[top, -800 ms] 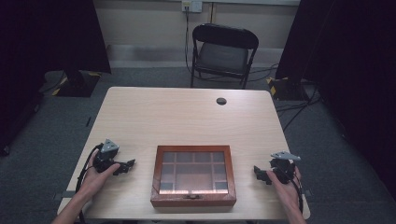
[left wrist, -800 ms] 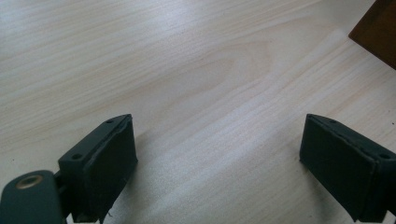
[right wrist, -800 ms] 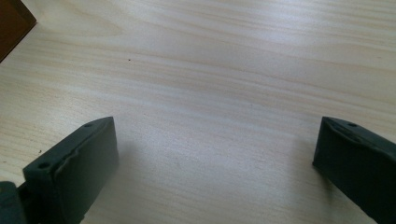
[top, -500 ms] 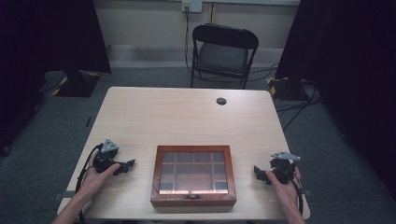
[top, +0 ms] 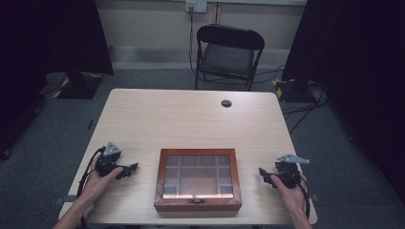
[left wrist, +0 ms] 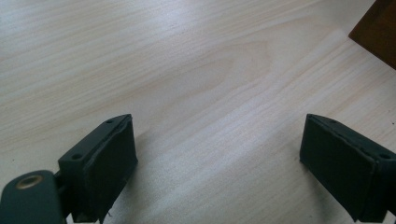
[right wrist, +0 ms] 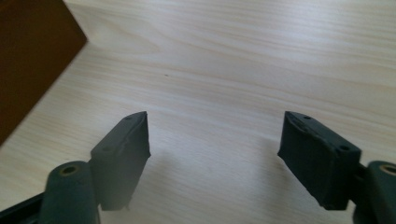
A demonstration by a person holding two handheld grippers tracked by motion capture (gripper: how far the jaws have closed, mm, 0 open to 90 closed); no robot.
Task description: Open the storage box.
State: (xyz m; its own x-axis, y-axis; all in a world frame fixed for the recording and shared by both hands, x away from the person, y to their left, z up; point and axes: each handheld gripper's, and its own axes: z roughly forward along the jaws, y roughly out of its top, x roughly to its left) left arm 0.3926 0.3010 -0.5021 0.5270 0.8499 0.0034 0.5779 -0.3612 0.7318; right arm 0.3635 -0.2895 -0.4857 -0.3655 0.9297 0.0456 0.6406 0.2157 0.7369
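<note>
Wooden box (top: 198,180) w/ glass lid sits shut on the table (top: 191,124), between both tools. Left gripper (top: 130,170) just left of it, jaws wide apart, holding nothing; box corner shows at upper right in its view. Right gripper (top: 263,173) near box's right side, also wide open & empty.

Overhead light brightens the pale desk (top: 191,119) while the room's edges fall into darkness. Close views look soft, with faint shadows beneath each claw's jaws.
</note>
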